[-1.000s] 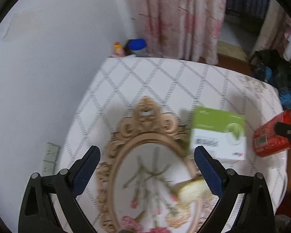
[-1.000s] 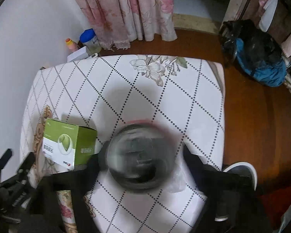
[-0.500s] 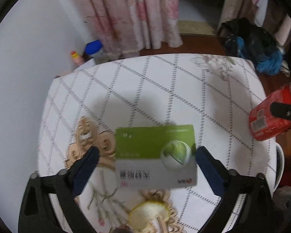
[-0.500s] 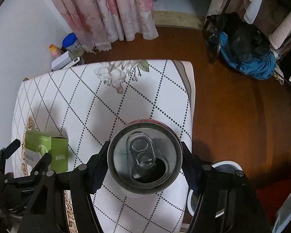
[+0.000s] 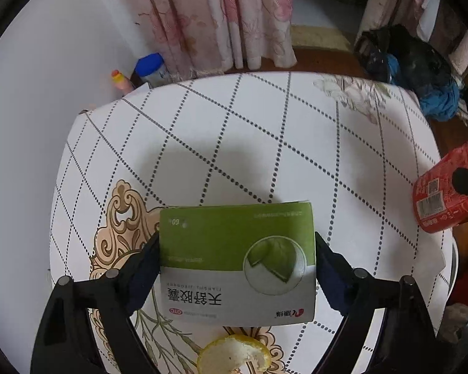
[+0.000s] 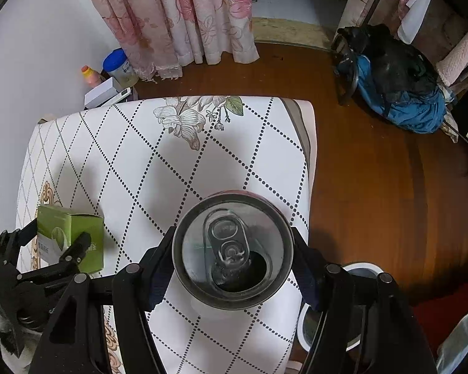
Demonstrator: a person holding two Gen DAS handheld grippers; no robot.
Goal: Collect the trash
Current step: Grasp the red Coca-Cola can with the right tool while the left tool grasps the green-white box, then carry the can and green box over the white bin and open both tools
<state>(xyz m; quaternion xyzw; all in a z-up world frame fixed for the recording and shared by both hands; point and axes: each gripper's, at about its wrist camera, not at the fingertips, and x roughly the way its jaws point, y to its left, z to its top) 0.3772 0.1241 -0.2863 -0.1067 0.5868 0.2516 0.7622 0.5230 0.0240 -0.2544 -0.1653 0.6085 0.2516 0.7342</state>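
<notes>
My left fingers are clenched on the two short sides of the green-and-white medicine box, which sits square between them, printed face up, at the near left of the tabletop; I cannot tell whether its base is touching the cloth or just clear of it; my right fingers grip the red soda can by its flanks, its opened top facing the camera, held over the near right edge of the tabletop; in the left view the same can hangs at the far right, beyond the cloth's edge.

Outward from the box, a piece of citrus peel lies just near of it on the ornate gold-framed print of the cloth; the far half of the tabletop is bare diamond-checked cloth; below the can, off the near right corner, a white-rimmed bin stands on the wooden floor.

I judge both pieces of trash to be in hand and the carry to the bin the step under way; next, the can should come over the bin's mouth before my right fingers part; the box follows, lifted clear of the peel; the peel is left to fetch.
</notes>
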